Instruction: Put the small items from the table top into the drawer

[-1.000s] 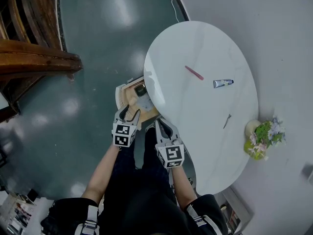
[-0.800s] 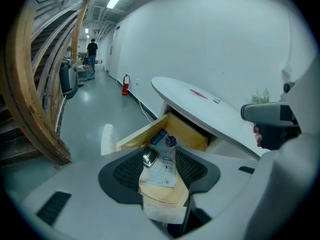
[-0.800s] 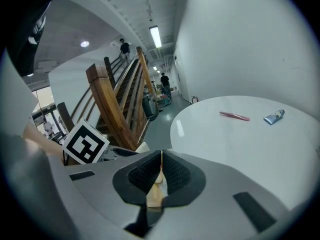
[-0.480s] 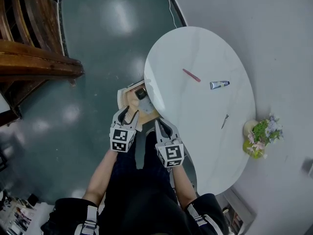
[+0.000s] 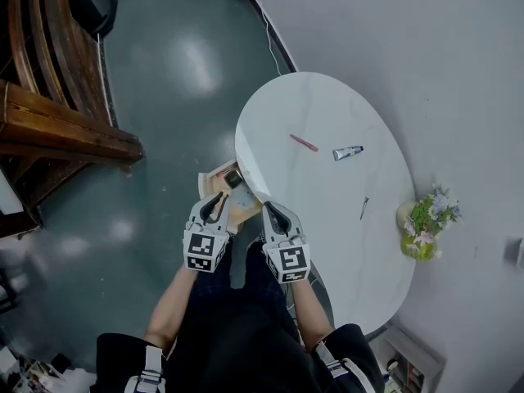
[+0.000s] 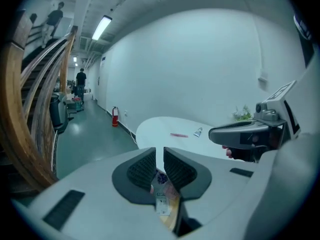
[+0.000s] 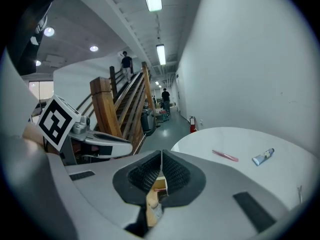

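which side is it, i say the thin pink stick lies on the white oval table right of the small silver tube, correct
Wrong side: the thin pink stick lies on the white oval table left of the small silver tube, as the head view shows.

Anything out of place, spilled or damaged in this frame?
Nothing spilled or damaged. The drawer stands open under the table rim. A pink stick, a small tube and a thin dark item lie scattered, apart, on the top; flowers sit at its wall-side edge.
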A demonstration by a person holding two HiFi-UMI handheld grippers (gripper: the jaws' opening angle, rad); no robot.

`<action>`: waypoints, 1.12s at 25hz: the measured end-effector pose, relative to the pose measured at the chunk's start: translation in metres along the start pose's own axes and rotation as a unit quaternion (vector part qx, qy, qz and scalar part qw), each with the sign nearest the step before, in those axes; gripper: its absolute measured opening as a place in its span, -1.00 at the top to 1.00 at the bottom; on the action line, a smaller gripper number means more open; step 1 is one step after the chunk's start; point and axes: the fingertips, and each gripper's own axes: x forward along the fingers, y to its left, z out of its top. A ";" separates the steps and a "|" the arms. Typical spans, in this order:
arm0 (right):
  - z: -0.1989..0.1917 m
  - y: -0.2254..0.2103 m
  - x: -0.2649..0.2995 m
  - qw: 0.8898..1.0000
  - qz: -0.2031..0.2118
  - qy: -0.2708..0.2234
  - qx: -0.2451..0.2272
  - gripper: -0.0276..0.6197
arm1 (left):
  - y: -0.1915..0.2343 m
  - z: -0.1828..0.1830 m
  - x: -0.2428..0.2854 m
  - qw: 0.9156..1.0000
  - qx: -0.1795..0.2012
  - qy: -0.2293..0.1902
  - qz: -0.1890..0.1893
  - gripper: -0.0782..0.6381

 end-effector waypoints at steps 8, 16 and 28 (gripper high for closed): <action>0.054 -0.003 -0.033 0.998 -0.026 -0.052 -0.015 0.82 | -0.027 0.070 -0.038 0.997 0.043 -0.060 -0.024 0.70; 0.093 -0.003 -0.070 0.991 -0.060 -0.117 -0.015 0.82 | -0.058 0.120 -0.073 0.988 0.091 -0.113 -0.057 0.70; 0.086 0.010 -0.138 0.981 -0.118 -0.151 -0.006 0.82 | -0.099 0.129 -0.124 0.977 0.091 -0.150 -0.119 0.70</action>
